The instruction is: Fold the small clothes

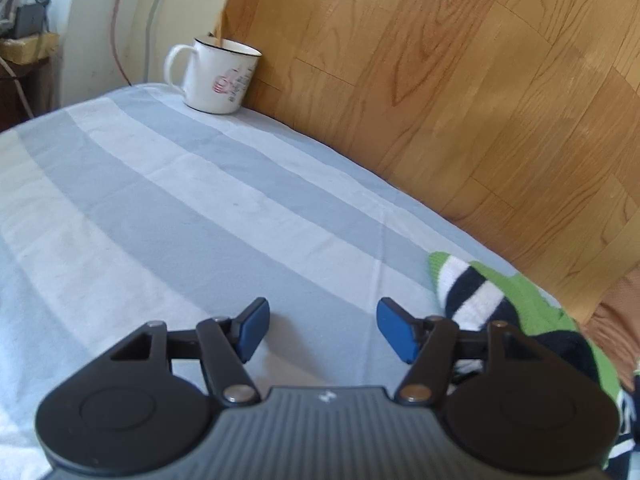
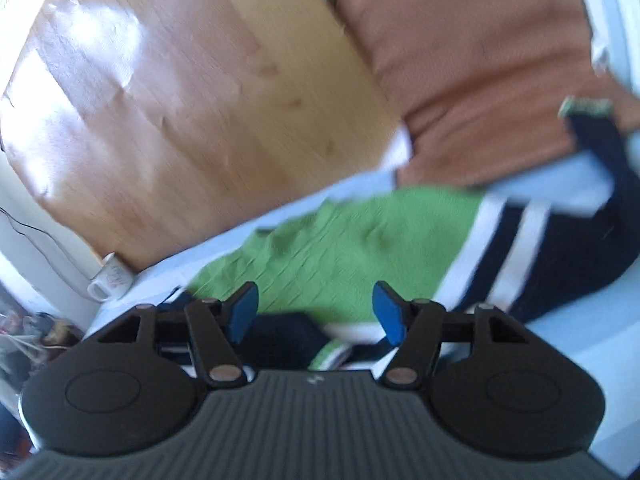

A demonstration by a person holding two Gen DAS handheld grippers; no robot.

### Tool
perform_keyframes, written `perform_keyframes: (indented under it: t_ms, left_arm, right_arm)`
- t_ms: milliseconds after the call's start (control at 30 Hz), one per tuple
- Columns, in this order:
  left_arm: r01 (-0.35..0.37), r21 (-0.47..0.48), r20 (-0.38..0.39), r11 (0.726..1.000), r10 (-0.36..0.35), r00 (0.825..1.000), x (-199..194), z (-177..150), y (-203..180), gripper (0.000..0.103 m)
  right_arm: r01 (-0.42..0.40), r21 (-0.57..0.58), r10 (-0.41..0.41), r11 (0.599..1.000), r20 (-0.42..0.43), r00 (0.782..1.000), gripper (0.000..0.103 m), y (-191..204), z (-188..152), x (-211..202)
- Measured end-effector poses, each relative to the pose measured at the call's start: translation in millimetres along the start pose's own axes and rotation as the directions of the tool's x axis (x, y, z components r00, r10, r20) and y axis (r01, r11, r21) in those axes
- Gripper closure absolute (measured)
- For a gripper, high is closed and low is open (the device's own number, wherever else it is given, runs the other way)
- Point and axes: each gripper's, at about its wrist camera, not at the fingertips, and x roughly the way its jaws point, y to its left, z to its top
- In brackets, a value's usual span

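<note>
Hovering over the striped bed sheet (image 1: 160,208), the left tool (image 1: 322,330) has its blue pads (image 1: 252,332) apart with nothing between them. Only bare sheet lies under them. Just to its right, the sleeve end of a knitted sweater (image 1: 472,296) pokes into frame: green cuff, then white and navy bands.

Right tool (image 2: 316,314) also stands with its pads apart, gripping nothing. It hangs above the sweater's green body (image 2: 340,248), with navy and white stripes running off to the right. That view is smeared, so whether the pads brush the knit or clear it I cannot tell.

Further out: a white enamel mug (image 1: 218,78) sits at the far corner of the bed against a wood-grain panel (image 1: 440,80). A rust-brown cushion (image 2: 472,72) lies beyond the sweater.

Handling notes: the knit looks soft, limp and light, bunched rather than flat. It will sag and drag if lifted from one point, and the loose weave may snag on a pad edge. Best hold is probably a pinch at a cuff or hem edge, where the ribbing gives a firmer thickness, one tool on each side to spread it before folding.
</note>
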Motion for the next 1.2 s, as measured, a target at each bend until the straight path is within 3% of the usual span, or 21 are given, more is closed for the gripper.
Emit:
perform_keyframes:
  t_ms: [67, 133, 200, 267, 367, 433, 500, 533, 567, 633, 733, 800, 833, 900, 933, 1000, 1067, 1133, 1200]
  left_arm:
    - [0.012, 0.001, -0.018, 1.0, -0.012, 1.0, 5, 4, -5, 0.042]
    - [0.018, 0.002, -0.035, 1.0, -0.018, 0.999, 12, 9, -10, 0.042]
    - [0.024, 0.003, -0.046, 1.0, -0.024, 0.999, 18, 15, -15, 0.042]
    - [0.031, 0.009, -0.052, 0.999, -0.031, 0.998, 25, 21, -20, 0.042]
    - [0.045, 0.002, -0.078, 0.999, -0.044, 0.996, 39, 27, -26, 0.042]
    - [0.055, -0.015, -0.107, 0.998, -0.056, 0.993, 48, 27, -30, 0.042]
    - [0.068, -0.021, -0.125, 0.997, -0.07, 0.99, 53, 24, -32, 0.041]
    - [0.067, -0.012, -0.116, 0.998, -0.068, 0.991, 53, 22, -33, 0.041]
    - [0.067, 0.004, -0.111, 0.998, -0.066, 0.992, 53, 21, -35, 0.039]
    - [0.073, 0.032, -0.104, 0.997, -0.069, 0.992, 52, 17, -39, 0.037]
    - [0.09, 0.037, -0.108, 0.995, -0.085, 0.991, 53, 17, -42, 0.037]
    - [0.124, 0.029, -0.12, 0.992, -0.12, 0.985, 55, 22, -47, 0.037]
    - [0.129, 0.037, -0.119, 0.991, -0.124, 0.985, 56, 24, -51, 0.037]
    - [0.122, 0.061, -0.087, 0.991, -0.116, 0.989, 54, 28, -60, 0.037]
    - [0.12, 0.073, -0.072, 0.99, -0.114, 0.991, 54, 29, -64, 0.037]
    - [0.121, 0.099, -0.065, 0.988, -0.115, 0.991, 56, 30, -71, 0.034]
    - [0.131, 0.112, -0.088, 0.985, -0.122, 0.989, 63, 28, -75, 0.031]
    - [0.149, 0.135, -0.138, 0.98, -0.13, 0.982, 74, 24, -80, 0.031]
    - [0.138, 0.198, -0.168, 0.97, -0.105, 0.98, 83, 16, -88, 0.034]
  right_arm:
    - [-0.01, 0.042, 0.013, 0.999, -0.061, 0.998, 0.037, 6, -7, 9]
    - [-0.056, 0.186, 0.076, 0.981, -0.105, 0.992, 0.036, 7, -17, 12]
    - [-0.124, 0.4, 0.184, 0.908, -0.113, 0.976, 0.036, 1, -31, 22]
    - [-0.156, 0.564, 0.252, 0.811, -0.096, 0.963, 0.036, -5, -46, 31]
    - [-0.114, 0.711, 0.194, 0.694, -0.031, 0.981, 0.035, -12, -58, 47]
    - [-0.11, 0.739, 0.158, 0.665, 0.005, 0.987, 0.039, -11, -53, 61]
    - [-0.062, 0.705, 0.088, 0.707, 0.0, 0.996, 0.042, -2, -42, 69]
    - [-0.039, 0.677, 0.059, 0.735, -0.007, 0.998, 0.049, 1, -35, 72]
    - [-0.017, 0.641, 0.034, 0.767, -0.014, 0.999, 0.073, 4, -30, 75]
    - [0.006, 0.563, 0.011, 0.826, -0.026, 1.0, 0.094, 4, -21, 79]
    - [-0.022, 0.358, 0.009, 0.933, 0.039, 0.999, 0.094, 26, 7, 73]
    - [-0.108, 0.159, 0.087, 0.981, 0.133, 0.987, 0.094, 49, 31, 62]
    - [-0.137, 0.041, 0.127, 0.99, 0.195, 0.973, 0.094, 62, 41, 53]
    - [-0.131, -0.218, 0.196, 0.967, 0.307, 0.931, 0.094, 84, 49, 33]
    - [-0.109, -0.257, 0.192, 0.96, 0.324, 0.926, 0.094, 84, 51, 28]
    - [-0.085, -0.188, 0.137, 0.978, 0.286, 0.948, 0.094, 66, 50, 37]
    - [0.024, -0.122, 0.002, 0.992, 0.207, 0.978, 0.094, 43, 38, 55]
    - [0.114, -0.059, -0.107, 0.992, 0.113, 0.988, 0.094, 19, 26, 75]
    - [0.141, 0.045, -0.143, 0.989, 0.036, 0.989, 0.094, -1, 17, 88]
